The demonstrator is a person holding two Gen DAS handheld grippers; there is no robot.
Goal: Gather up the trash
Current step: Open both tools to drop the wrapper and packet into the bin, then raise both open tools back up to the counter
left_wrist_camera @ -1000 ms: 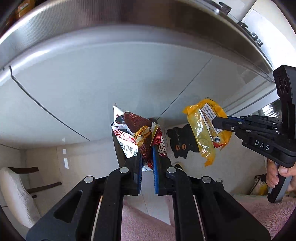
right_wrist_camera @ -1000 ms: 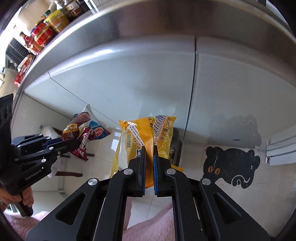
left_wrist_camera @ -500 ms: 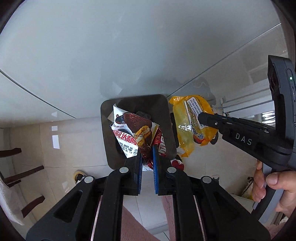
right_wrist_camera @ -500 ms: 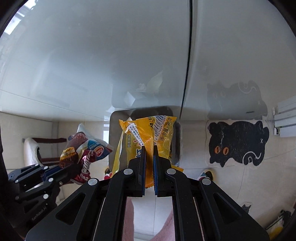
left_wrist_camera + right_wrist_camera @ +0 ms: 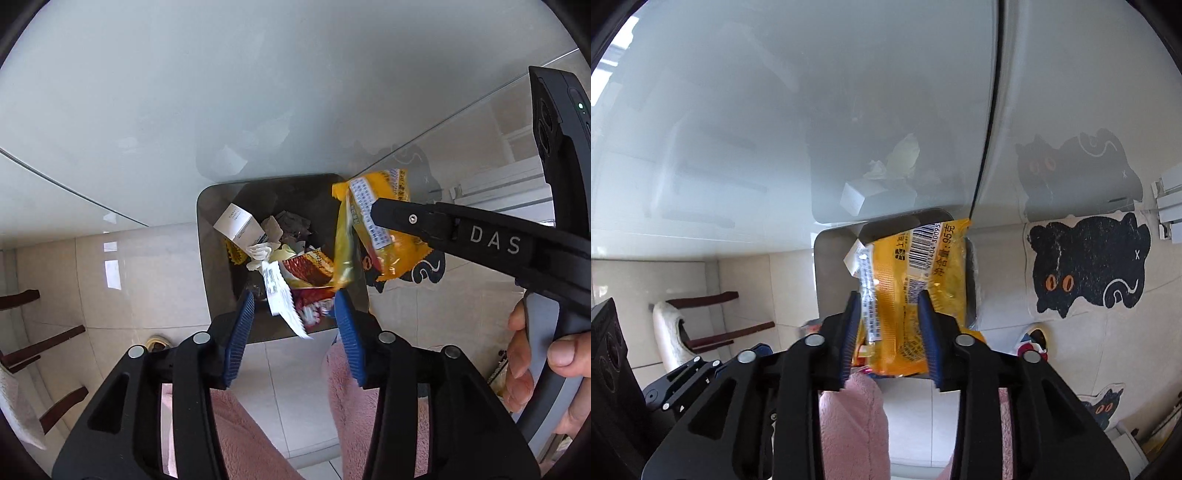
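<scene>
My left gripper (image 5: 295,306) is open above a dark square trash bin (image 5: 214,266) on the floor. The red and white snack wrappers (image 5: 299,280) hang loose between its blue pads, falling into the bin onto other trash. My right gripper (image 5: 888,306) is open too. The yellow snack packet (image 5: 916,280) sits loose between its pads, over the same bin (image 5: 831,266). In the left wrist view the right gripper (image 5: 373,214) reaches in from the right with the yellow packet (image 5: 391,251) at its tip.
A pale glossy cabinet front (image 5: 258,92) stands right behind the bin. A black cat-shaped mat (image 5: 1086,262) lies on the tiled floor to the right. A chair (image 5: 701,325) stands at the left. Pink fleece-clad legs (image 5: 243,435) are below the grippers.
Both grippers have opened over the bin. The red and white wrappers and the yellow packet have come loose from the pads and are dropping. The view has tilted further down.
</scene>
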